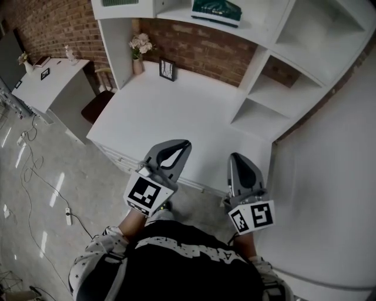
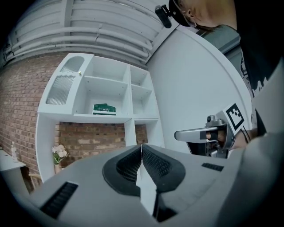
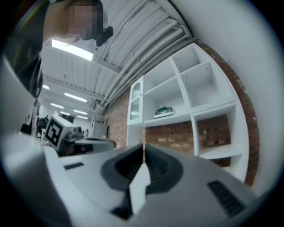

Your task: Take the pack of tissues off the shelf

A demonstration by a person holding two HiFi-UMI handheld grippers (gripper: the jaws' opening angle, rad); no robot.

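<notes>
A green pack of tissues lies on a white shelf above the desk; it also shows far off as the tissue pack in the left gripper view and the tissue pack in the right gripper view. My left gripper hangs over the desk's near edge, jaws shut, nothing between them. My right gripper is beside it, also shut and empty. Both point level toward the shelf unit, well short of the pack. In their own views the left gripper and right gripper show closed pads.
A white desk sits under the shelf unit against a brick wall, with a flower vase and a small framed clock at its back. Open cubbies stand at right. A second white table and cables on the floor lie left.
</notes>
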